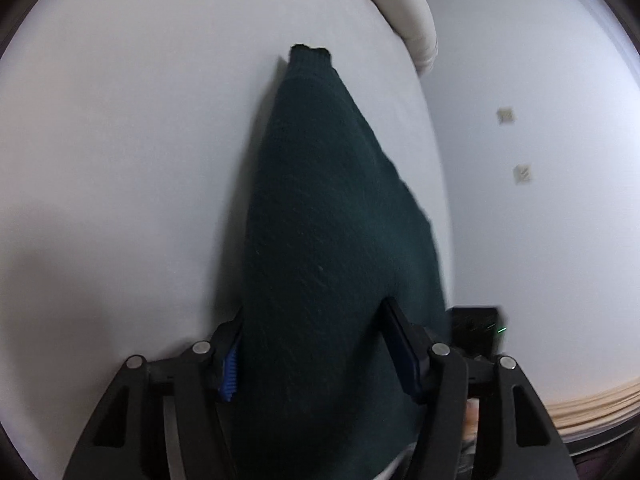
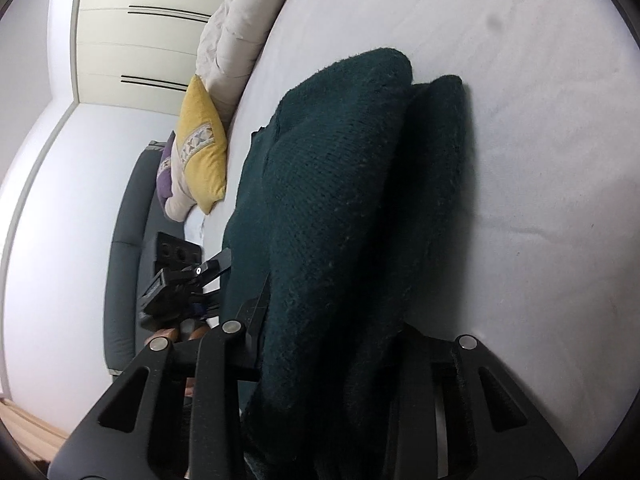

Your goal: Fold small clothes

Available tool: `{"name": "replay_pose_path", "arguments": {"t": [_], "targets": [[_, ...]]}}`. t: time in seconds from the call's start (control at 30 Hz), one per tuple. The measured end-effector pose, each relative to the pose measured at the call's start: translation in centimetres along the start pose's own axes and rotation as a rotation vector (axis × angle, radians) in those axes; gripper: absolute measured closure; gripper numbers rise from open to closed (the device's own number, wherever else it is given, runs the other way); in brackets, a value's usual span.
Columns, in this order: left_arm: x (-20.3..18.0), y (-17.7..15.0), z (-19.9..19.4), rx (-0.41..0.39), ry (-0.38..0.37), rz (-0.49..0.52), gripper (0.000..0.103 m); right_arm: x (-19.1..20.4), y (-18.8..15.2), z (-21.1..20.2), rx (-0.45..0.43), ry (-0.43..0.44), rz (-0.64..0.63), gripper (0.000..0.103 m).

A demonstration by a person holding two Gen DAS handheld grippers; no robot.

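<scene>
One dark green knitted garment (image 2: 340, 208) lies mid-frame on one white bed (image 2: 540, 160). Two tongs: left tongs (image 1: 316, 344), right tongs (image 2: 332, 344). Upper left: one yellow cushion (image 2: 202, 144), one purple cushion (image 2: 163, 184), one cream duvet (image 2: 236, 40).

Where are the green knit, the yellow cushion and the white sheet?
Knit (image 1: 320, 208): left wrist view, middle of the fabric.
Cushion (image 2: 202, 144): right wrist view, its yellow face.
Sheet (image 2: 540, 180): right wrist view, bare part beside the knit.

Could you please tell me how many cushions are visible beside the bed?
2: a yellow cushion against the mattress edge, and a purple cushion just behind it; others may be hidden.
</scene>
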State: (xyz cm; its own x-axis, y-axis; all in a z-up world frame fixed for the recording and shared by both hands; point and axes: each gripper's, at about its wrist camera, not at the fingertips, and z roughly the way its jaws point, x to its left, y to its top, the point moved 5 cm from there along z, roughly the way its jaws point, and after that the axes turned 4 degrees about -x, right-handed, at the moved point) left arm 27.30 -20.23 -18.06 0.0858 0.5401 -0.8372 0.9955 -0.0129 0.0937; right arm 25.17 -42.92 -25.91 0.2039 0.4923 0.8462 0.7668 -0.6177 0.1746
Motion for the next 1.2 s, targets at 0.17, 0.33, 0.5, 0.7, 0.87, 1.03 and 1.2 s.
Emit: {"name": "replay_pose_path", "arguments": {"t": [0.17, 0.33, 0.5, 0.7, 0.87, 1.03, 1.2], "targets": [[0.0, -0.3, 0.2, -0.022, -0.009, -0.006, 0.059, 0.1, 0.2, 0.5, -0.004, -0.073, -0.017, 0.079], [-1.0, -1.1, -1.4, -0.064, -0.016, 0.027, 0.069, 1.4, 0.4, 0.5, -0.017, -0.172, -0.064, 0.081], [-3.8, -2.4, -5.6, -0.110, 0.032, 0.132, 0.068, 6.4, -0.3, 0.5, -0.028, -0.256, -0.192, 0.082], [-5.2, -4.7, -14.5, -0.207, 0.067, 0.206, 0.068, 14.9, -3.1, 1.6, -0.010, -0.188, -0.308, 0.082], [-3.0, -8.0, -19.1, -0.253, 0.233, 0.271, 0.066, 19.6, -8.4, 5.1, 0.061, -0.248, -0.451, 0.082], [2.9, -11.1, -19.1, -0.233, 0.399, 0.247, 0.065, 18.6, -12.9, 9.3, 0.130, -0.347, -0.498, 0.082], [8.5, -12.4, -17.0, -0.242, 0.439, 0.211, 0.058, 13.7, -14.7, 13.4, 0.179, -0.467, -0.479, 0.082]]}}
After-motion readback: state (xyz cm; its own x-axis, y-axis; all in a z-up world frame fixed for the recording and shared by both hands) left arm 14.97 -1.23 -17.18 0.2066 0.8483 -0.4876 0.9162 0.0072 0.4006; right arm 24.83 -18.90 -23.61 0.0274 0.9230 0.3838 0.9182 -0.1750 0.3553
